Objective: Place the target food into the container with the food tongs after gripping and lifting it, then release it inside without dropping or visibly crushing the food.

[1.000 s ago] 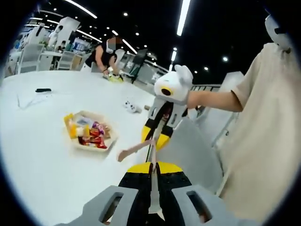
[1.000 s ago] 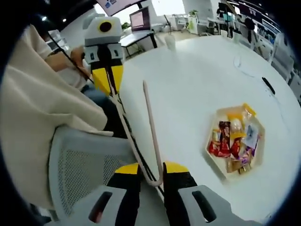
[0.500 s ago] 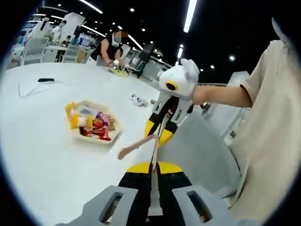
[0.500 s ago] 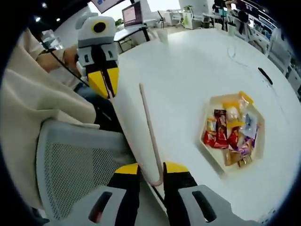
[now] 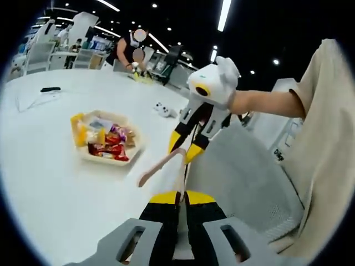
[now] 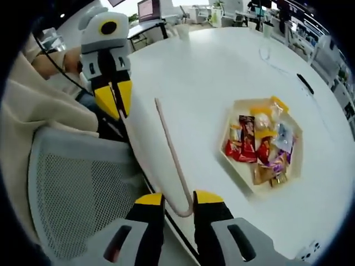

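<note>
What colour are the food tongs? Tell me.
Pale pink food tongs, seen best in the right gripper view, held by the right gripper.

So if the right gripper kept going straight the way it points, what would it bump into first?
Probably the white table. The right gripper holds pink food tongs pointing across it, left of the snack tray; the left gripper sits off-line. Depth is unclear.

pink tongs (image 6: 172, 160), cream tray (image 6: 295, 160), white table (image 6: 211, 72)
</note>
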The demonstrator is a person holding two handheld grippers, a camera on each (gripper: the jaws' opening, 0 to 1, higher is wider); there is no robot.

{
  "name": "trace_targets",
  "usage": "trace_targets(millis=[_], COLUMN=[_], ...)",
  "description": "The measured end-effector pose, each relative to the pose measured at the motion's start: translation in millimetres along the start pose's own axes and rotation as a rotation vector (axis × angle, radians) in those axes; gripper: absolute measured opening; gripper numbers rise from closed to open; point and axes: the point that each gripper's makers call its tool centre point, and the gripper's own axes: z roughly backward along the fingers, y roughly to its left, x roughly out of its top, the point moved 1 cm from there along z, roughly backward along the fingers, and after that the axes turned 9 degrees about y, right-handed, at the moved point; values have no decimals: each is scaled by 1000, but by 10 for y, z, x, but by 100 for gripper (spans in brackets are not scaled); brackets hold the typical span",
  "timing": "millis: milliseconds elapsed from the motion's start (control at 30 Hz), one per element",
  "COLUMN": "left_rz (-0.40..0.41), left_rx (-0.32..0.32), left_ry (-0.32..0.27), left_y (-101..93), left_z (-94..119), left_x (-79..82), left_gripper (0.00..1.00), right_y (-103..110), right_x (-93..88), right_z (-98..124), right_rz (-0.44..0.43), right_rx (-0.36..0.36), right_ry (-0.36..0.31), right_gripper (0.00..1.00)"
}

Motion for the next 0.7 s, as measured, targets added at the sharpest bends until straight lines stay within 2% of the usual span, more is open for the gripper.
trace_targets(millis=[233,367,700], left_rz=[22,26,59], left_rx=[13,27,23], left_ry=[19,45,64], left_y=[81,134,235], left_z=[-121,-192,-315], left_x=[-61,-115,-179], left_gripper=[2,2,2], right_y=[-94,-116,-200], right_x=[-65,-97,-168], right_z=[-103,-154,-262], right_rz=[-13,-14,-20], right_rx=[-38,-43,-51], right_ry=[31,46,74], right_gripper=[19,19,19])
